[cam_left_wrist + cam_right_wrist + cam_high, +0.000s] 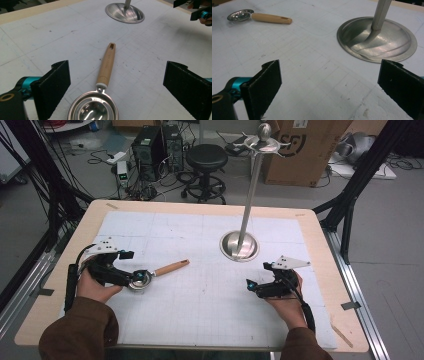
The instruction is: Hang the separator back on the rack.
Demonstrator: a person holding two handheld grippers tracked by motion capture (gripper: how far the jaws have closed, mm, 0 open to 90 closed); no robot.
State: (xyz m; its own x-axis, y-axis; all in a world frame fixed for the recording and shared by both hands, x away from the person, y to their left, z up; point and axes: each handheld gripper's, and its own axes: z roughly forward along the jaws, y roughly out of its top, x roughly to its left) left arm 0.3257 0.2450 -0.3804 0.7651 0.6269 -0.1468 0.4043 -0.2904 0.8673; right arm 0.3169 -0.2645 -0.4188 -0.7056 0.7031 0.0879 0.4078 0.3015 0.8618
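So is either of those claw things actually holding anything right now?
No, nothing is held. The left gripper stands open around the metal bowl of the wooden-handled strainer, pads not touching it. The right gripper is open over bare mat.

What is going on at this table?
A person sits with a gripper in each hand. The left gripper stands open around a small metal strainer with a wooden handle, which lies on the white mat, not clamped. The right gripper is open too, near the base of a metal stand.
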